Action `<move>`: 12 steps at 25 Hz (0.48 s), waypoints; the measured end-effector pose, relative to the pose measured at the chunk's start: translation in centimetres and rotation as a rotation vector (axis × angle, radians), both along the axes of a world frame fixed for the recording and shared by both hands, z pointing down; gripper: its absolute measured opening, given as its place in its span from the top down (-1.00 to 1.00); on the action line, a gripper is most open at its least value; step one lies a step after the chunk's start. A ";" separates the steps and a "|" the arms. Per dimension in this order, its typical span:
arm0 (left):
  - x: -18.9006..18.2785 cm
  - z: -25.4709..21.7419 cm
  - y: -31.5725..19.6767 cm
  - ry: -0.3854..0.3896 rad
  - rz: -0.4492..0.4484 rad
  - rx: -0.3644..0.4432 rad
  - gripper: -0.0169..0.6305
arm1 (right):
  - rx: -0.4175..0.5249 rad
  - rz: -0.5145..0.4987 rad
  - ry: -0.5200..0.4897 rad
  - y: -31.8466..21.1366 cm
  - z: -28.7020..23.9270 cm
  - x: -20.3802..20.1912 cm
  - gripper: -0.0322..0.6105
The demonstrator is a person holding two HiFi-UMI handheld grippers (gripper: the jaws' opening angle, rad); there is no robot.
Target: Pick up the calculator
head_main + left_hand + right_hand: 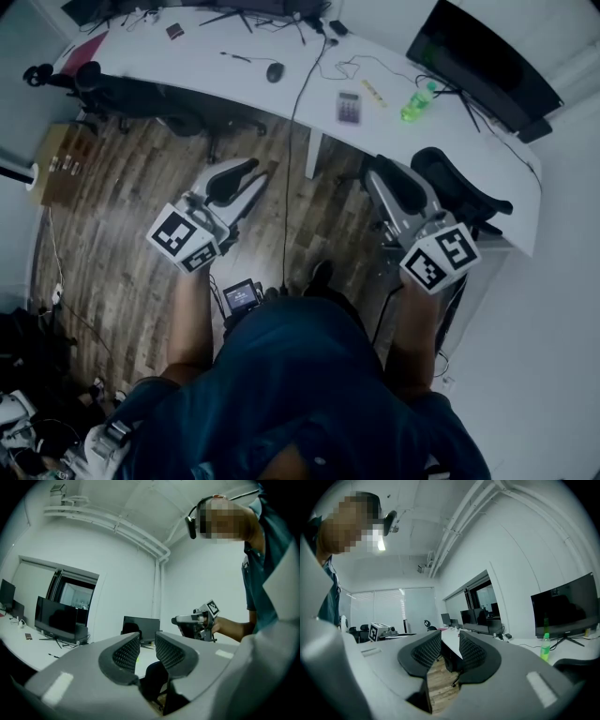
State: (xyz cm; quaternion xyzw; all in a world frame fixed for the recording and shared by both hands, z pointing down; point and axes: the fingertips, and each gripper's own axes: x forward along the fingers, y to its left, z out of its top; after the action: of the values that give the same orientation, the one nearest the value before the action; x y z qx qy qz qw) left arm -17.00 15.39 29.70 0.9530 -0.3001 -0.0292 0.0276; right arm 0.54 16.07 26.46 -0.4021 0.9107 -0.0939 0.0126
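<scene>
The calculator (349, 107), small and grey with rows of keys, lies flat on the curved white desk (216, 70), to the right of a hanging black cable. My left gripper (246, 176) is held over the wooden floor, well short of the desk, its jaws (146, 641) a narrow gap apart with nothing between them. My right gripper (417, 173) hovers over a black office chair near the desk's right end, its jaws (450, 644) also slightly apart and empty. Neither gripper view shows the calculator.
A green bottle (417, 101) stands right of the calculator, with a black monitor (487, 66) behind it. A mouse (274, 71) and cables lie farther left. Black office chairs (141, 98) sit along the desk's front. A cardboard box (61, 164) is on the floor at left.
</scene>
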 end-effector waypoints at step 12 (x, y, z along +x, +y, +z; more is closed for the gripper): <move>3.4 0.4 -5.0 -0.028 -0.090 -0.014 0.64 | -0.007 -0.104 -0.026 -7.1 0.5 2.9 0.58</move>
State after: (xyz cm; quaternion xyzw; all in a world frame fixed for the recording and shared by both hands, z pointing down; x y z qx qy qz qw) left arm -13.60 10.38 30.10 0.9387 -0.3432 -0.0150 0.0289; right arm 3.43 8.96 26.95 -0.3529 0.9298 -0.1027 0.0180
